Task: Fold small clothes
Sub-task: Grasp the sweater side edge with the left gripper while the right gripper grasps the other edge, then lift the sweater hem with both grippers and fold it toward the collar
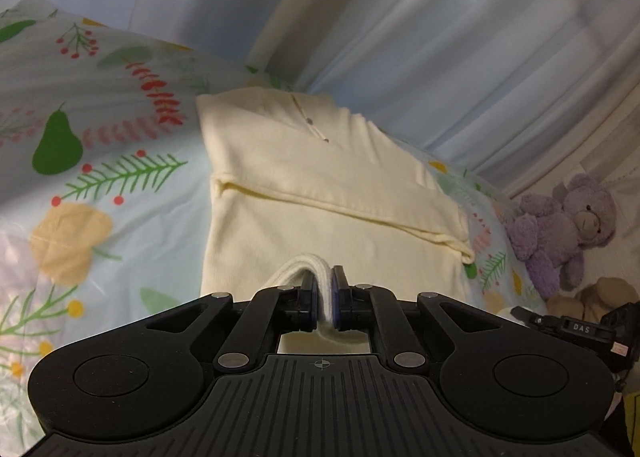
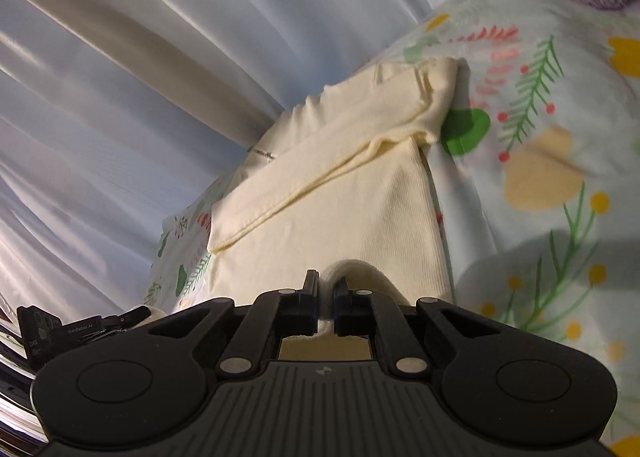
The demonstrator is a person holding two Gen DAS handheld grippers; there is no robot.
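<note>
The cream garment (image 1: 320, 193) lies on the floral bed sheet (image 1: 100, 185), its sleeves already crossed over the chest and its collar end at the far side, close to the pale curtain (image 1: 460, 57).

The left tongs (image 1: 325, 303) are clamped on the near hem at the left corner; a bunched fold of cream cloth stands between the blue pads. The right tongs (image 2: 328, 305) are clamped likewise on the near hem at the right corner, with cloth humped just above the grip. Each device shows at the edge of the other's view, so the two sit near each other along the hem.

Judgement: the step in hand is the lengthwise fold, near hem carried to the collar. To do it well, raise both corners level and together, keep the hem taut between the grips, and lay it square on the far edge before letting go.

A purple teddy bear (image 1: 568, 225) sits well apart to the right, no obstruction.
</note>
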